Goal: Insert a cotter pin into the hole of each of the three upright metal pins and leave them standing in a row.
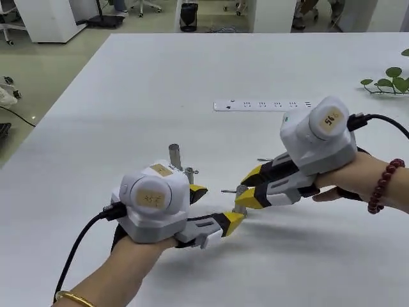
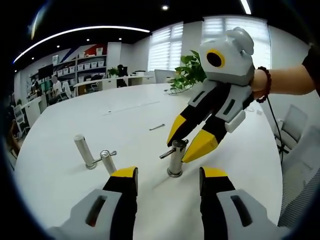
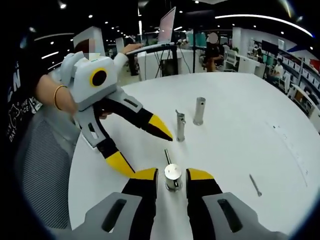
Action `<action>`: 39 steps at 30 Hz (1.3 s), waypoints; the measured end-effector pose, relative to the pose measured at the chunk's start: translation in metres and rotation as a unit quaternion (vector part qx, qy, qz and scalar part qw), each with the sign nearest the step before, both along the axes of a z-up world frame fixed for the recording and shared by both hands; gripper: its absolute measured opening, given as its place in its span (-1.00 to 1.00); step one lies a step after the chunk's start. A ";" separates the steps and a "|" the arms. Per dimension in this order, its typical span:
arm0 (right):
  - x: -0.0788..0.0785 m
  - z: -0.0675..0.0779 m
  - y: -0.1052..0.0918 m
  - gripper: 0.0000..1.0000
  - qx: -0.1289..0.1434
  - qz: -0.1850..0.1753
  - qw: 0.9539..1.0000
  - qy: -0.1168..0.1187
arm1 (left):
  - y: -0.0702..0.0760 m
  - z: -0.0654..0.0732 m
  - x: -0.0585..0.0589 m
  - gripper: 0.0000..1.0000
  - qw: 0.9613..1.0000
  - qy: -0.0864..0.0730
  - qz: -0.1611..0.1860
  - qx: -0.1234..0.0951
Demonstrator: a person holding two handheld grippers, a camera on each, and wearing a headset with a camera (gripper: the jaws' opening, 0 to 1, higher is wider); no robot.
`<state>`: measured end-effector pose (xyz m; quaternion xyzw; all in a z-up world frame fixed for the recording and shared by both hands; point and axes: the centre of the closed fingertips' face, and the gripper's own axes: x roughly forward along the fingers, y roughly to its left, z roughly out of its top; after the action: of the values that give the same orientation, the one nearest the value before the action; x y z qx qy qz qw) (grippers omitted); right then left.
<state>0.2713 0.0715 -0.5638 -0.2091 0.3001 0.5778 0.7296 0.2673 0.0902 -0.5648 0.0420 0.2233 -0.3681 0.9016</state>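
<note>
Three metal pins stand on the white table. The far pin is bare. The middle pin has a cotter pin through its top. The near pin carries a cotter pin that sticks out sideways. My right gripper has its jaws close on either side of this pin's top, with slim gaps showing. My left gripper stands wide open just in front of it.
A loose cotter pin lies on the table beyond the pins. A white power strip lies farther back, and a green plant sits at the table's right edge.
</note>
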 end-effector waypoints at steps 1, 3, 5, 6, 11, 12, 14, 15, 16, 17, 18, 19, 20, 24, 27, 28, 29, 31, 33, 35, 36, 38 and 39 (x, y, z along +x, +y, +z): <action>0.000 -0.001 0.001 -0.65 -0.001 0.002 1.000 0.000 | 0.001 0.000 -0.001 -0.03 1.000 0.000 -0.001 -0.001; 0.000 -0.002 0.001 -0.66 -0.002 0.001 1.000 0.002 | 0.001 0.002 -0.003 -0.01 1.000 0.001 -0.001 -0.003; -0.001 -0.003 0.002 -0.68 -0.003 0.002 1.000 0.004 | 0.002 0.002 -0.004 0.01 1.000 0.002 -0.001 -0.005; -0.001 -0.004 0.002 -0.69 -0.003 0.002 1.000 0.004 | 0.003 0.002 -0.004 0.02 1.000 0.003 -0.001 -0.005; -0.001 -0.005 0.003 -0.75 -0.004 0.007 1.000 -0.001 | 0.006 0.003 -0.006 0.09 1.000 0.006 0.002 -0.011; -0.001 -0.005 0.003 -0.76 -0.004 0.007 1.000 0.000 | 0.006 0.003 -0.006 0.10 1.000 0.006 0.001 -0.011; 0.000 -0.005 0.004 -0.78 -0.002 0.007 1.000 -0.001 | 0.007 0.004 -0.008 0.12 1.000 0.005 0.000 -0.009; 0.001 -0.006 0.003 -0.80 -0.003 0.007 1.000 -0.002 | 0.007 0.003 -0.008 0.13 1.000 0.006 0.000 -0.008; 0.002 -0.006 0.003 -0.81 -0.003 0.008 1.000 -0.004 | 0.008 0.003 -0.009 0.13 1.000 0.006 0.000 -0.007; 0.002 -0.006 0.003 -0.81 -0.003 0.009 1.000 -0.004 | 0.008 0.004 -0.009 0.15 1.000 0.006 0.000 -0.006; 0.002 -0.006 0.003 -0.82 -0.003 0.010 1.000 -0.005 | 0.009 0.004 -0.009 0.16 1.000 0.006 0.001 -0.005; 0.002 -0.006 0.003 -0.82 -0.003 0.013 1.000 -0.005 | 0.009 0.004 -0.010 0.17 1.000 0.006 0.001 -0.004; 0.001 -0.006 0.003 -0.82 -0.002 0.013 1.000 -0.004 | 0.010 0.004 -0.010 0.19 1.000 0.005 0.002 -0.003; 0.001 -0.005 0.004 -0.82 -0.001 0.016 1.000 -0.005 | 0.010 0.007 -0.013 0.23 1.000 0.001 0.000 0.000; 0.001 -0.004 0.004 -0.83 0.000 0.018 1.000 -0.007 | 0.009 0.009 -0.013 0.26 1.000 0.001 0.001 -0.004; 0.001 -0.004 0.003 -0.83 -0.001 0.020 1.000 -0.010 | 0.009 0.009 -0.013 0.27 1.000 0.001 0.001 -0.005; 0.000 -0.004 0.003 -0.83 -0.001 0.020 1.000 -0.010 | 0.009 0.010 -0.014 0.27 1.000 0.000 0.001 -0.005; 0.001 -0.004 0.003 -0.84 -0.004 0.020 1.000 -0.013 | 0.010 0.012 -0.014 0.30 1.000 -0.001 0.002 -0.006; 0.000 -0.004 0.003 -0.84 -0.006 0.021 1.000 -0.016 | 0.011 0.014 -0.014 0.32 1.000 0.003 0.007 -0.015; 0.000 -0.004 0.003 -0.84 -0.008 0.021 1.000 -0.016 | 0.013 0.014 -0.016 0.39 1.000 0.006 0.011 -0.019; 0.000 -0.004 0.003 -0.84 -0.009 0.022 1.000 -0.016 | 0.014 0.014 -0.016 0.41 1.000 0.006 0.013 -0.018; 0.000 -0.004 0.003 -0.84 -0.012 0.025 0.999 -0.016 | 0.016 0.014 -0.017 0.43 1.000 0.005 0.014 -0.010; 0.000 -0.004 0.003 -0.84 -0.014 0.028 0.999 -0.018 | 0.018 0.014 -0.018 0.46 1.000 0.005 0.014 -0.007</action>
<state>0.2717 0.0740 -0.5676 -0.2378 0.2895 0.5899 0.7153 0.2491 0.1077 -0.5511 0.0305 0.2259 -0.3571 0.9058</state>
